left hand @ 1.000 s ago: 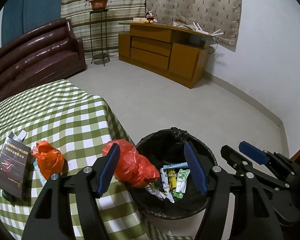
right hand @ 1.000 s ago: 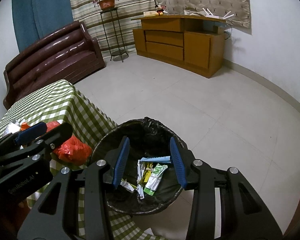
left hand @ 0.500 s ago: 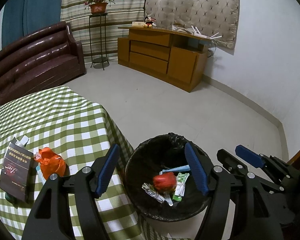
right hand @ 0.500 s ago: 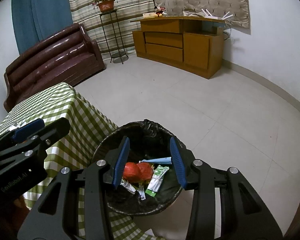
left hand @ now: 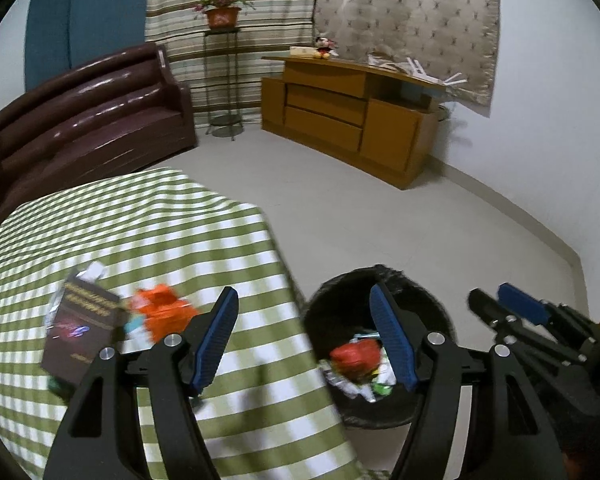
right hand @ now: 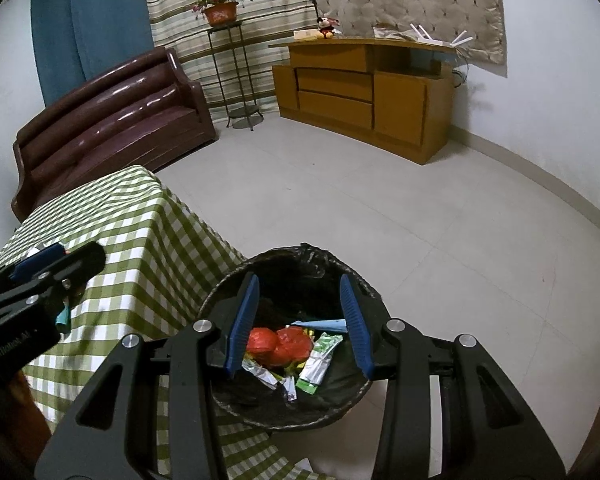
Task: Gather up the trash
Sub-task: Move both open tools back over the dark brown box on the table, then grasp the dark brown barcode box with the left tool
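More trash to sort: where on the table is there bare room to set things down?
The tablecloth is bare from the dark booklet and orange bag back towards the sofa, and near the bin. Crowded around those two.

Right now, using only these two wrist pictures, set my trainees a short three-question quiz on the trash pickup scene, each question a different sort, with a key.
1. True or false: the red plastic bag lies inside the black trash bin.
2. Which trash remains on the checked tablecloth? A orange bag beside a dark booklet; B green bottle; C banana peel.
3. Fill in: the left gripper and right gripper both hold ____.

Key: 1 true. 2 A: orange bag, dark booklet. 3 nothing; both are open.
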Motion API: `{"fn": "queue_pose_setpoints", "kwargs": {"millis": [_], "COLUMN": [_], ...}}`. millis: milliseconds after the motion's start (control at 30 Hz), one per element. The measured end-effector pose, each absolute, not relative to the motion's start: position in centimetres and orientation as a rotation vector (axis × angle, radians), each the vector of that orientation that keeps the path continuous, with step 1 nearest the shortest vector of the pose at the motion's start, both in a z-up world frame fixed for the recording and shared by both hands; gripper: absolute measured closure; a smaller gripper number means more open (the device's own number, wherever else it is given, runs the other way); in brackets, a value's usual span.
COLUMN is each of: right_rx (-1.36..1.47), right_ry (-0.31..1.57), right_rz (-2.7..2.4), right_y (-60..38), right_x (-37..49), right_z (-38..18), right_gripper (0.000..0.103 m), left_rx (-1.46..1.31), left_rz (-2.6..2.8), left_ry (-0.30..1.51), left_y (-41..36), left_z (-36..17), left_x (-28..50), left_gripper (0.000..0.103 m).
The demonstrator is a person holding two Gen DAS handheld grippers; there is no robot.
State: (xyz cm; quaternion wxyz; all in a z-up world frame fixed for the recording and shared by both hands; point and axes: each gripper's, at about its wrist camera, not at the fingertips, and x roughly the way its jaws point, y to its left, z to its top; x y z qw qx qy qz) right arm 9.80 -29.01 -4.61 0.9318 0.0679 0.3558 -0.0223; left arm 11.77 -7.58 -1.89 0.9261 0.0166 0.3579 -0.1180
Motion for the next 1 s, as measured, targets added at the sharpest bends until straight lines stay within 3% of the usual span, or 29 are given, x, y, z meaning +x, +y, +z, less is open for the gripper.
{"fn": "queue_pose_setpoints", "kwargs": {"millis": [600,1000], "right_rx": [0.053,0.042], "right_ry": [0.745,0.767], "right_rz": [0.104,0.129], "right_y": [-20.6,-18.7], "right_x": [9.6,10.0], "right_z": [-3.8,-4.1], "right_gripper": [0.062,0.062], "left_rx": [-0.061,-0.099], "left_rz": [0.012,0.029], "left_ry": [0.765,0.818], "left_y": [5.6,8.1], "left_z": [-2.2,-4.0], "left_x": [9.2,10.3], "left_gripper": [0.033,0.033]}}
